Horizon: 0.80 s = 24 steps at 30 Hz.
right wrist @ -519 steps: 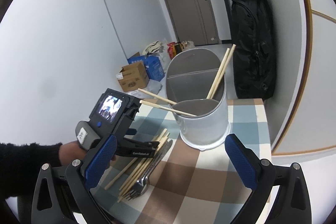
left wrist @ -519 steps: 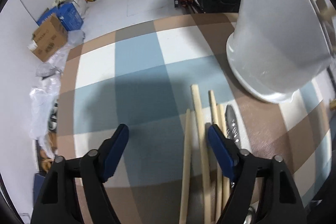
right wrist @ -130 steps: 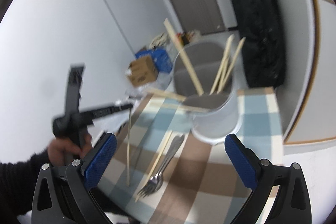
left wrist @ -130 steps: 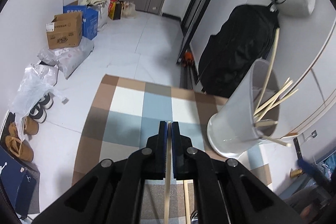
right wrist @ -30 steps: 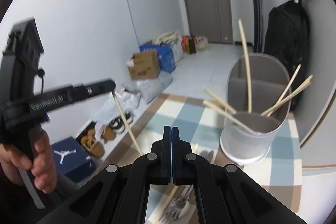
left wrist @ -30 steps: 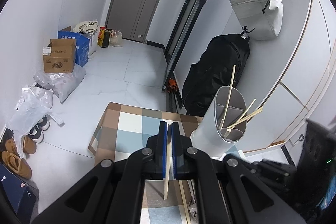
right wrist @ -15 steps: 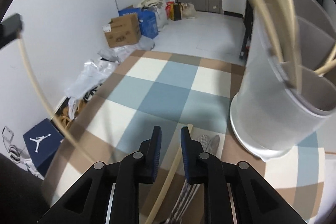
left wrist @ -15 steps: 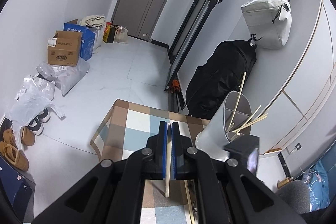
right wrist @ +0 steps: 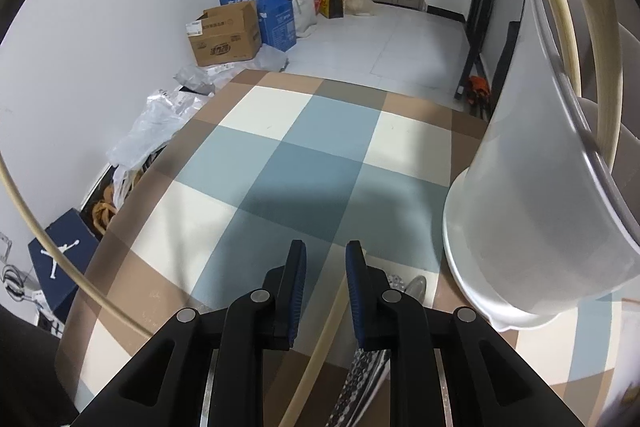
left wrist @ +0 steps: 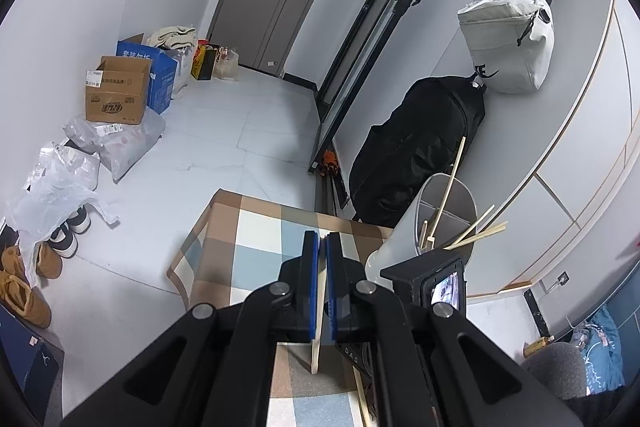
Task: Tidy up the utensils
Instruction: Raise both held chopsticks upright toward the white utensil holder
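The left gripper (left wrist: 322,247) is clamped on a chopstick (left wrist: 317,339) whose long axis runs 12 to 6 o'clock, well above the checked bench (left wrist: 256,251). The right gripper (right wrist: 325,257), slightly parted, straddles without pinching a chopstick lying on the bench (right wrist: 320,339), pointing toward 1 o'clock, beside the holder (right wrist: 532,219) at 3 o'clock.

Both tools share one build: the left gripper (left wrist: 322,247) and right gripper (right wrist: 326,259) have matte black angular arms, round silver pivot screws behind the fingers, and blue ribbed pads (right wrist: 298,291) lining them.
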Motion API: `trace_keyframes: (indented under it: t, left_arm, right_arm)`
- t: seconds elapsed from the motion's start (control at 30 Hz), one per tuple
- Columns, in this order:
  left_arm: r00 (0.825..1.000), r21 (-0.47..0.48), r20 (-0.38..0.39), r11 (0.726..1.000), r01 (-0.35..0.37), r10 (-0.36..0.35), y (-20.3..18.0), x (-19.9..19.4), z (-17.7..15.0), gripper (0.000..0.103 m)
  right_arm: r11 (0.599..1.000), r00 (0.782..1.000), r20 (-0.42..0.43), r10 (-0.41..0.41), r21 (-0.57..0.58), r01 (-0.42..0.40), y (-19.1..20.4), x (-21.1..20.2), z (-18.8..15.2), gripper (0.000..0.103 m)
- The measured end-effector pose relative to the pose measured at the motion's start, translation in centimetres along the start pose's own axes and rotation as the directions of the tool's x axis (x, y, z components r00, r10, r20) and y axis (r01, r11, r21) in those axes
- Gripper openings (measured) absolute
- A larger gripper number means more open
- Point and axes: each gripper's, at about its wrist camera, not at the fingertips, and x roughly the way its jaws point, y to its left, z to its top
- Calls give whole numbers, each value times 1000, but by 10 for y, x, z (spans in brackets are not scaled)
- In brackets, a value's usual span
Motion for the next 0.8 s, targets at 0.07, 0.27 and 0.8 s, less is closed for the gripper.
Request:
trace_keyframes:
  t: [0.07, 0.27, 0.8]
  left_arm:
    - [1000, -4, 1, 1000, 0, 0, 0, 0, 0, 0]
    - [1000, -5, 6, 1000, -5, 5, 0, 0, 1, 0]
    - [1000, -27, 7, 1000, 4, -4, 2, 0, 2, 0]
  right_arm:
    - [1000, 1000, 3, -2, -1, 2, 0, -1, -2, 20]
    - [999, 1000, 15, 22, -31, -21, 8, -2, -13, 0]
    - [999, 998, 53, 24, 45, -27, -4, -10, -12, 7]
